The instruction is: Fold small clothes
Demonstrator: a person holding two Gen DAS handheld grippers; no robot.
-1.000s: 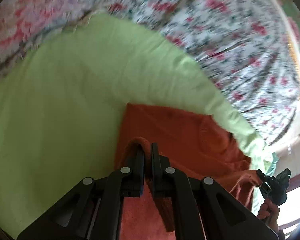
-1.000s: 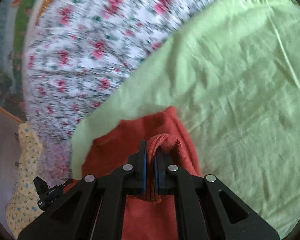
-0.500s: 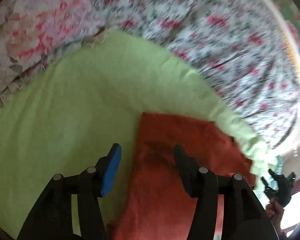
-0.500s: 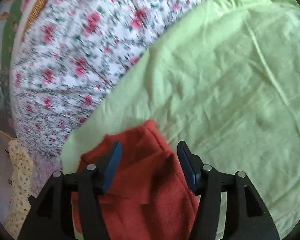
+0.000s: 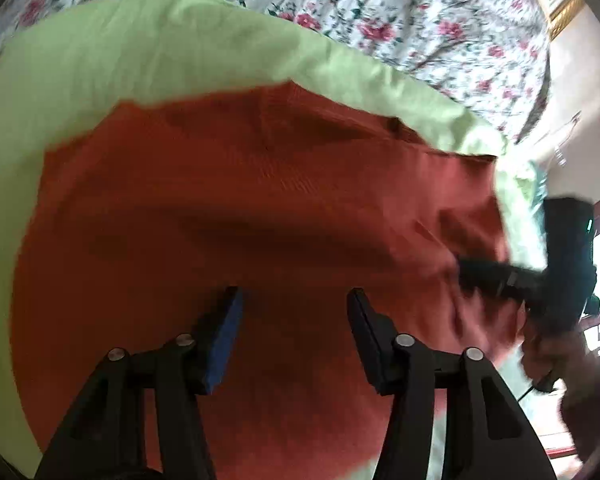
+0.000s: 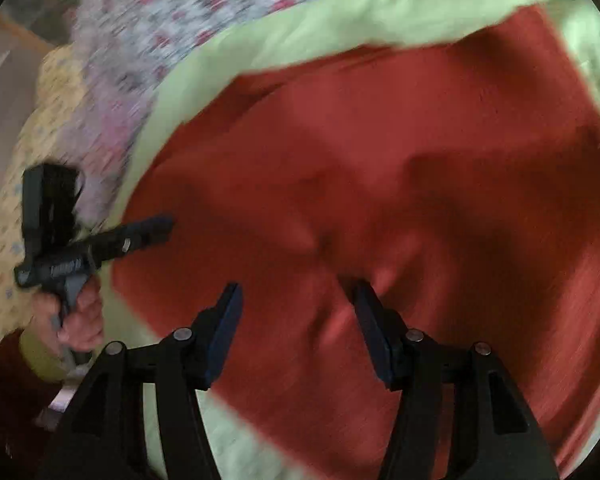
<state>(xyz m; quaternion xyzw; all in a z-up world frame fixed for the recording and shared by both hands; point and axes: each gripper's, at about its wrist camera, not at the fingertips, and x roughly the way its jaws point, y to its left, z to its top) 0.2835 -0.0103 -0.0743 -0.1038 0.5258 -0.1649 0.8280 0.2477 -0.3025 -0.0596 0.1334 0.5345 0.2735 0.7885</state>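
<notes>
- Left wrist view: your left gripper [image 5: 294,320] hangs over the orange-red garment [image 5: 240,208], jaws apart. They opened within the past second and have just eased in a little, with only the cloth below them showing in the gap, nothing pinched.
- The garment lies spread on the light green sheet [image 5: 148,48], which shows past its far edge and its left side. The garment's surface is rumpled, with soft ridges running across it.
- Beyond the green sheet, on its far side, is the floral bedspread [image 5: 420,12].
- At the garment's right edge you can see your right gripper [image 5: 500,276], blurred, held in your right hand [image 5: 556,356].
- Right wrist view: your right gripper [image 6: 296,320] also hangs over the garment [image 6: 420,160], jaws apart, nothing clamped; a raised fold of cloth lies just ahead of the right-hand finger.
- The green sheet [image 6: 340,20] borders the garment on its far and left sides.
- At the garment's left edge is your left gripper [image 6: 148,232], in your left hand [image 6: 80,316]; this view is too blurred to show its jaws.
</notes>
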